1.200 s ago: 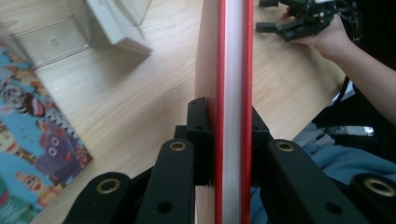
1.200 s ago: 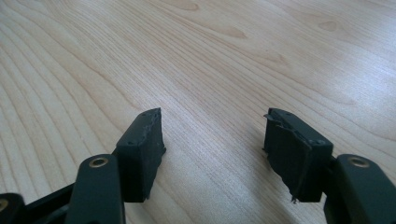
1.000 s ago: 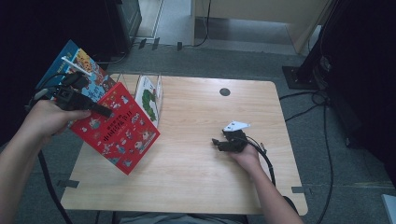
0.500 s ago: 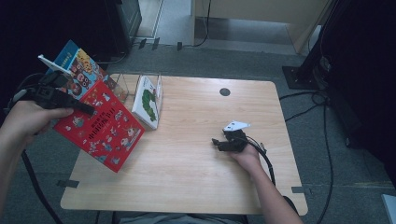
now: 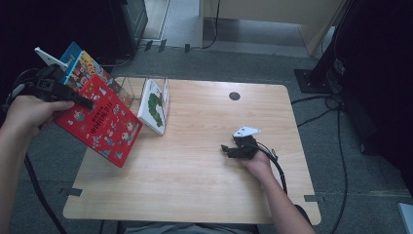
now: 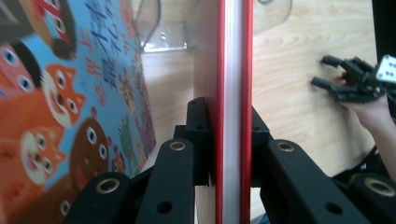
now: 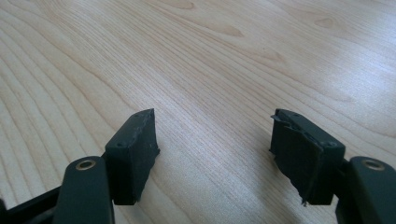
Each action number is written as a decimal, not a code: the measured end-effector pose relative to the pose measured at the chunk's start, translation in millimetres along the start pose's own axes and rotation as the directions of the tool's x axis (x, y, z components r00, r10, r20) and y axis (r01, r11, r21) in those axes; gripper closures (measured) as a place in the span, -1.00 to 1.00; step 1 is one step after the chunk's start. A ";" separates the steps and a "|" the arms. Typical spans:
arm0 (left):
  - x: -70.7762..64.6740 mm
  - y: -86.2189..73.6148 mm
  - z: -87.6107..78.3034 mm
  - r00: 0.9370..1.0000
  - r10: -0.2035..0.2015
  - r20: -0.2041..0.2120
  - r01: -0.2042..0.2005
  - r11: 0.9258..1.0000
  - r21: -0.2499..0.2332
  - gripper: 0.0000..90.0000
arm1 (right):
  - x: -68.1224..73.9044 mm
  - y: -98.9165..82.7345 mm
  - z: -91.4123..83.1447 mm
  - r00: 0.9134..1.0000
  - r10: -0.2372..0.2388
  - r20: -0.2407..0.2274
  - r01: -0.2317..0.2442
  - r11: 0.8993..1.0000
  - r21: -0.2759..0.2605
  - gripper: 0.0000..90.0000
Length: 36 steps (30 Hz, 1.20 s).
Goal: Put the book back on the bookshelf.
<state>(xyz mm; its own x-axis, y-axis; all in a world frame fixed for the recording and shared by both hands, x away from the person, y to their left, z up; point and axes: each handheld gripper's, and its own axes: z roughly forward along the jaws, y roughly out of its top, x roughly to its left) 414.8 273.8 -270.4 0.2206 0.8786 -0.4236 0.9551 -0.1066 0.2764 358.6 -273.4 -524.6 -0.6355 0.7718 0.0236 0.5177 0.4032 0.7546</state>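
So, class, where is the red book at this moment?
In the high view the red book is at the far left, clamped in the left gripper and tilted over the table's left edge, beside the blue book and the white caterpillar book.

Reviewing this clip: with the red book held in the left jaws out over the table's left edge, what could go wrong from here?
1. The left gripper clamps the red book only by one edge, so the tilted book might swing or slip out and fall off the table.
2. A blue picture book sits close beside it; the two could collide.
3. Swinging toward the clear stand could knock over the caterpillar book leaning there.
The right gripper rests open on the table, too far away to help.
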 end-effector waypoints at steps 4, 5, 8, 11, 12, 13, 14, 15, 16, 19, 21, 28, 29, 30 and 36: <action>4.8 8.0 0.8 0.999 -0.032 -0.007 0.031 0.999 -0.020 0.77 | 0.3 -0.1 0.0 1.000 0.003 0.003 -0.003 1.000 -0.001 -0.30; 5.5 9.9 1.4 0.999 -0.039 -0.007 0.039 0.999 -0.026 0.77 | 0.4 -0.1 0.0 1.000 0.003 0.004 -0.003 1.000 -0.002 -0.30; 6.9 15.3 4.4 0.998 -0.060 -0.003 0.060 0.997 -0.039 0.77 | 1.2 -0.3 -0.1 1.000 0.008 0.010 -0.008 1.000 -0.003 -0.30; 6.4 21.1 7.9 0.998 -0.067 -0.009 0.067 0.997 -0.044 0.76 | 2.6 -0.6 -0.6 1.000 0.016 0.012 -0.016 1.000 -0.001 -0.30; 5.8 23.1 8.7 0.997 -0.069 -0.015 0.068 0.996 -0.050 0.76 | 2.9 -0.8 -0.7 1.000 0.014 0.012 -0.014 1.000 -0.001 -0.30; 5.0 25.0 9.2 0.997 -0.069 -0.022 0.067 0.996 -0.060 0.77 | 3.5 -0.8 -0.7 1.000 0.017 0.010 -0.017 1.000 -0.003 -0.30; 4.5 27.2 9.8 0.997 -0.068 -0.021 0.067 0.996 -0.061 0.77 | 3.7 -1.0 -1.0 1.000 0.014 0.012 -0.014 1.000 -0.001 -0.30; 4.2 29.2 10.0 0.997 -0.075 -0.028 0.073 0.995 -0.067 0.76 | 4.1 -1.2 -1.2 1.000 0.013 0.011 -0.013 1.000 -0.001 -0.30; 4.0 31.3 10.2 0.997 -0.076 -0.026 0.074 0.995 -0.073 0.77 | 4.6 -1.3 -1.4 1.000 0.017 0.011 -0.017 1.000 0.000 -0.30; 2.9 38.0 10.6 0.996 -0.085 -0.025 0.082 0.994 -0.078 0.76 | 5.5 -1.6 -1.6 1.000 0.020 0.016 -0.020 1.000 -0.002 -0.30; 2.5 42.2 12.7 0.996 -0.085 -0.021 0.083 0.994 -0.077 0.77 | 6.3 -1.5 -1.4 0.999 0.025 0.023 -0.025 1.000 -0.003 -0.30; 0.5 57.5 20.4 0.996 -0.082 -0.038 0.079 0.993 -0.088 0.76 | 7.2 -1.1 -1.0 0.999 0.031 0.027 -0.031 1.000 -0.003 -0.30; 0.9 59.8 21.0 0.995 -0.088 -0.038 0.084 0.992 -0.091 0.76 | 7.2 -1.1 -0.9 0.999 0.030 0.027 -0.030 1.000 -0.004 -0.30; 1.7 62.0 22.0 0.996 -0.088 -0.034 0.084 0.992 -0.089 0.76 | 7.2 -1.1 -0.9 0.999 0.031 0.026 -0.031 1.000 -0.003 -0.30; 5.9 72.9 28.5 0.994 -0.100 -0.041 0.096 0.991 -0.093 0.76 | 7.3 -1.1 -0.9 0.999 0.030 0.027 -0.030 1.000 -0.004 -0.30</action>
<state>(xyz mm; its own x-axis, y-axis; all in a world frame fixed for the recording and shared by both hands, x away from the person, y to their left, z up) 491.4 257.9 -277.3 0.1156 0.9030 -0.4138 0.9494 0.0221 0.3134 352.9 -268.7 -524.7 -0.6038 0.7966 0.0286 0.5345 0.3780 0.7559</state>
